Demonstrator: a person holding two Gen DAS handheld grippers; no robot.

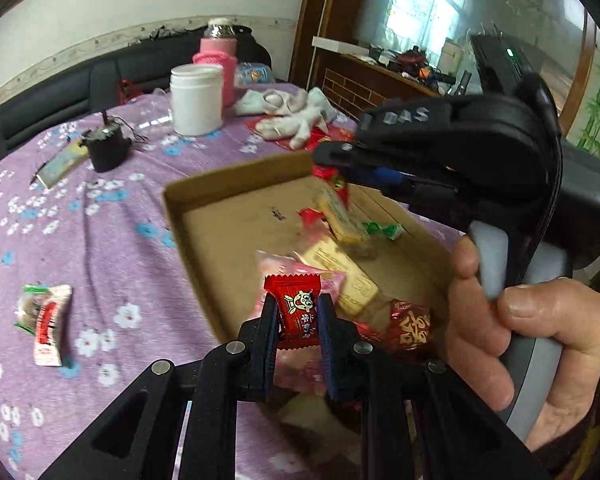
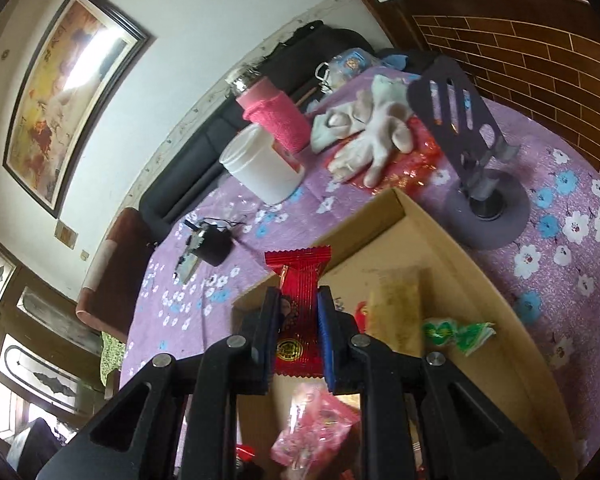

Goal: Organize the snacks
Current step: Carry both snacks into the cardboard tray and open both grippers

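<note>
Left gripper (image 1: 298, 312): clenched on red candy (image 1: 296, 308), above box edge.
Right gripper (image 2: 298, 334): clamped on long red packet (image 2: 300, 300), over box.
Cardboard box (image 1: 204, 200): already holding several snacks, among them green candy (image 1: 384, 230).
Outstanding: two wrapped snacks (image 1: 44, 320) lying loose on purple tablecloth (image 1: 112, 240).
Progress: judged well along, unfinished.

White wall (image 2: 204, 20), framed painting (image 2: 70, 92), dark sofa (image 1: 60, 92).
</note>
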